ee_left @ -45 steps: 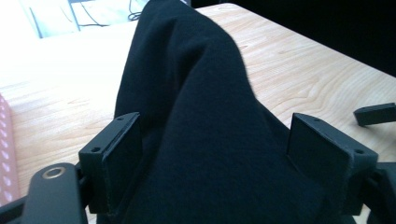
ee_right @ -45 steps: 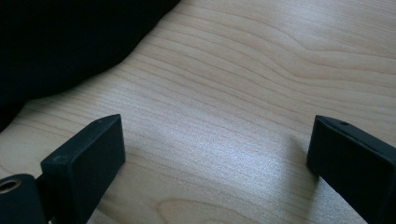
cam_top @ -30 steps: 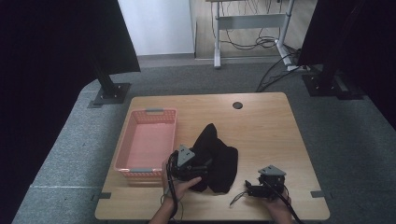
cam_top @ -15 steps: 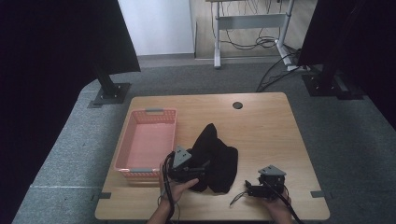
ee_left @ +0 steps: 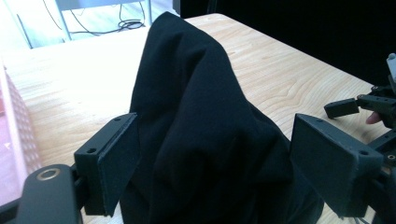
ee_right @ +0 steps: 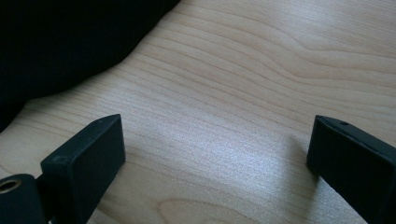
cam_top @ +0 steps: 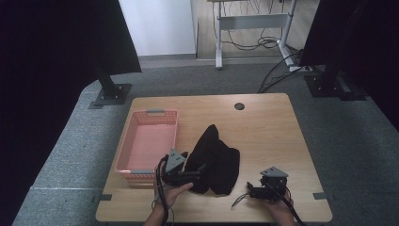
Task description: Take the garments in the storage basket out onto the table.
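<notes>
A crumpled black cloth point(cam_top: 214, 157) lies near the middle of the wooden table point(cam_top: 263, 127). My left gripper point(cam_top: 198, 173) is at the cloth's left near edge, and its jaws stand open. In the left gripper view the black cloth point(ee_left: 201, 116) bulges up between the two wide-apart jaws of that gripper point(ee_left: 219, 168), not pinched. My right gripper point(cam_top: 250, 190) rests low near the table's front edge, to the right of the cloth and apart from it. In the right gripper view it point(ee_right: 215, 163) is open over bare wood, with the cloth's edge point(ee_right: 70, 37) at the upper left.
A pink plastic basket point(cam_top: 148, 141) sits at the table's left side, close behind my left hand. A round cable hole point(cam_top: 239, 106) is near the far edge. The right gripper point(ee_left: 369, 105) shows at the right edge of the left gripper view.
My left gripper has shifted slightly to the left along the cloth's edge. The cloth and the right gripper look unmoved.
</notes>
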The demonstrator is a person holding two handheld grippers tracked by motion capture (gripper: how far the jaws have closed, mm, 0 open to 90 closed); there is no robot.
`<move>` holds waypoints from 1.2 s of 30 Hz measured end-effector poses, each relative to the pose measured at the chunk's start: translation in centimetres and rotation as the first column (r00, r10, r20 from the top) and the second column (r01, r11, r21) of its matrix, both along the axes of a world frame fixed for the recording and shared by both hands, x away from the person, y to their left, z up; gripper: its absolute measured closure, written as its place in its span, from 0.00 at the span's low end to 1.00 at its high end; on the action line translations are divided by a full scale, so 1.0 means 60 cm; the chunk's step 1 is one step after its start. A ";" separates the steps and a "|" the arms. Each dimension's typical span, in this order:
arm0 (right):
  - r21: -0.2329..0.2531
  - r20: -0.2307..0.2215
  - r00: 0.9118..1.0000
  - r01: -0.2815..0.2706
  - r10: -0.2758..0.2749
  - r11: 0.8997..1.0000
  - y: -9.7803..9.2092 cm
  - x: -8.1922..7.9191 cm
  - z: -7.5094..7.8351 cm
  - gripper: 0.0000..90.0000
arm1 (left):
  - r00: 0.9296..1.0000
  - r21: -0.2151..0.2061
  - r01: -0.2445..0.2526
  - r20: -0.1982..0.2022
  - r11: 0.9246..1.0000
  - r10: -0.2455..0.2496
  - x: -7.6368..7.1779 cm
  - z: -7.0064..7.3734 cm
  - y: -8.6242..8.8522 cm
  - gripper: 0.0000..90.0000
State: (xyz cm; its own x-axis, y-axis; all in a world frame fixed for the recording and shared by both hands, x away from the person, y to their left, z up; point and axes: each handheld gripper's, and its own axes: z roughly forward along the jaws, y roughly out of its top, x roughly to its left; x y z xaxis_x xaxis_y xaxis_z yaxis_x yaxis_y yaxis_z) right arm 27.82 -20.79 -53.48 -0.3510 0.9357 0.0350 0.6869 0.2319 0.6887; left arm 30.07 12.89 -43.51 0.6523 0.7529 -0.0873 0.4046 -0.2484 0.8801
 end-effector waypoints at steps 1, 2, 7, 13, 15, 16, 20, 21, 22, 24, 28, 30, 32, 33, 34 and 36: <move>0.000 0.000 1.000 0.000 0.000 1.000 0.000 0.000 0.000 0.04 | 1.000 0.003 -0.001 0.002 1.000 0.001 -0.001 0.000 0.003 0.18; 0.000 0.000 1.000 0.000 0.000 1.000 0.000 0.000 0.000 0.04 | 1.000 0.003 -0.001 0.002 1.000 0.000 -0.003 0.000 0.006 0.18; 0.000 0.000 1.000 0.000 0.000 1.000 0.000 0.000 0.000 0.04 | 1.000 0.000 -0.022 0.001 1.000 0.022 -0.009 -0.004 0.027 0.18; 0.000 0.000 1.000 0.000 0.000 1.000 0.000 0.000 0.000 0.04 | 0.999 -0.003 -0.038 -0.001 0.999 0.038 -0.016 -0.003 0.050 0.19; 0.000 0.000 1.000 0.000 0.000 1.000 0.000 0.000 0.000 0.04 | 0.999 -0.005 -0.048 0.004 0.999 0.049 -0.018 -0.001 0.057 0.19; 0.000 0.000 1.000 0.000 0.000 1.000 0.000 0.000 0.000 0.04 | 0.999 -0.005 -0.050 0.005 0.999 0.050 -0.019 0.000 0.061 0.19; 0.000 0.000 1.000 0.000 0.000 1.000 0.000 0.000 0.000 0.04 | 0.998 -0.001 -0.058 0.009 0.998 0.058 -0.024 0.003 0.073 0.19; 0.000 0.000 1.000 0.000 0.000 1.000 0.000 0.000 0.000 0.04 | 0.998 -0.001 -0.059 0.011 0.998 0.059 -0.025 0.004 0.076 0.19; 0.000 0.000 1.000 0.000 0.000 1.000 0.000 0.000 0.000 0.04 | 0.998 -0.004 -0.060 0.011 0.998 0.060 -0.026 0.003 0.078 0.19; 0.000 0.000 1.000 0.000 0.000 1.000 0.000 0.000 0.000 0.04 | 0.998 -0.001 -0.063 0.009 0.998 0.063 -0.029 0.002 0.082 0.19; 0.000 0.000 1.000 0.000 0.000 1.000 0.000 0.000 0.000 0.04 | 0.997 0.008 -0.074 -0.001 0.997 0.074 -0.036 -0.007 0.094 0.19; 0.000 0.000 1.000 0.000 0.000 1.000 0.000 0.000 0.000 0.04 | 0.996 0.006 -0.084 -0.011 0.996 0.084 -0.040 -0.012 0.103 0.19; 0.000 0.000 1.000 0.000 0.000 1.000 0.000 0.000 0.000 0.04 | 0.995 0.007 -0.102 -0.016 0.995 0.102 -0.044 -0.016 0.111 0.19; 0.000 0.000 1.000 0.000 0.000 1.000 0.000 0.000 0.000 0.04 | 0.994 0.010 -0.110 -0.018 0.994 0.110 -0.046 -0.018 0.115 0.19; 0.000 0.000 1.000 0.000 0.000 1.000 0.000 0.000 0.000 0.04 | 0.993 0.007 -0.115 -0.022 0.993 0.115 -0.048 -0.019 0.119 0.19; 0.000 0.000 1.000 0.000 0.000 1.000 0.000 0.000 0.000 0.04 | 0.991 0.002 -0.127 -0.029 0.992 0.127 -0.051 -0.021 0.128 0.19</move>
State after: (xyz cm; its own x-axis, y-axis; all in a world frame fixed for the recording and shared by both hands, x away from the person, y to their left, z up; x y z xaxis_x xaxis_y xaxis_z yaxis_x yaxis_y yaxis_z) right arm 27.82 -20.79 -53.48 -0.3511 0.9357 0.0352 0.6870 0.2319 0.6887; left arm 26.98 20.55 -44.77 0.5483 0.8297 -0.1047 0.4579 -0.1930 0.8678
